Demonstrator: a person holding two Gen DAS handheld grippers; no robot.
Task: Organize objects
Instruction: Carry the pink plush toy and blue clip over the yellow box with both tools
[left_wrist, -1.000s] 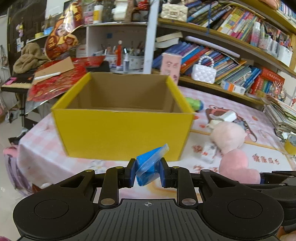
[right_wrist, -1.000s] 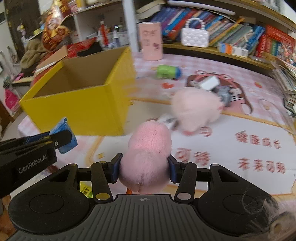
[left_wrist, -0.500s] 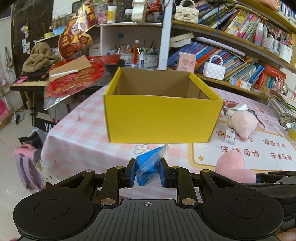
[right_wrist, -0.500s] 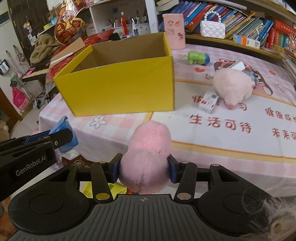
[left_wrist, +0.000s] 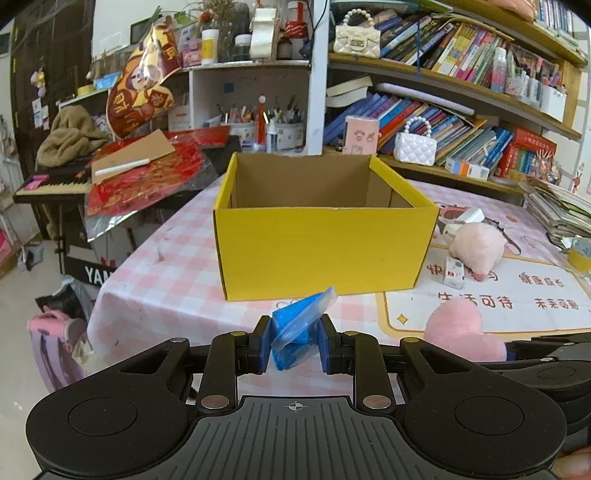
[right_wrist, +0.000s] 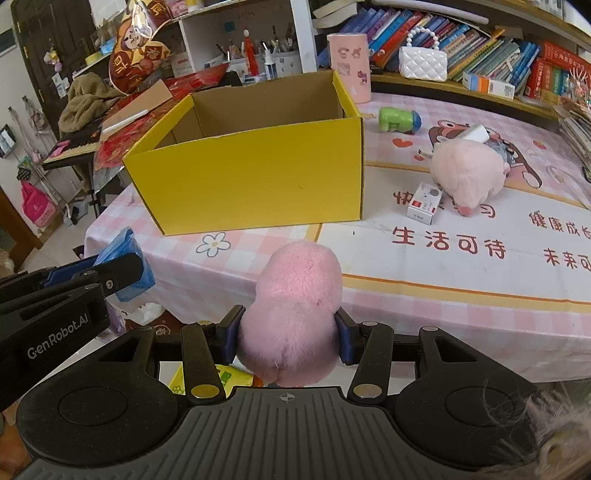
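A yellow cardboard box (left_wrist: 321, 251) stands open on the pink checked tablecloth (left_wrist: 166, 288); what shows of its inside is bare; it also shows in the right wrist view (right_wrist: 255, 177). My left gripper (left_wrist: 294, 345) is shut on a blue plastic packet (left_wrist: 299, 332), held off the table's near edge, in front of the box. My right gripper (right_wrist: 288, 341) is shut on a pink plush toy (right_wrist: 295, 310), to the right of the left gripper (right_wrist: 110, 273), also short of the table.
On the table right of the box lie a pale pink plush (right_wrist: 469, 173), a small white carton (right_wrist: 424, 203), a green toy (right_wrist: 399, 120) and a pink cup (right_wrist: 349, 62). Bookshelves (left_wrist: 461, 110) stand behind. A keyboard with red papers (left_wrist: 122, 177) stands left.
Both grippers have drawn back from the box and the table, still holding their objects. The box now looks smaller and farther away.
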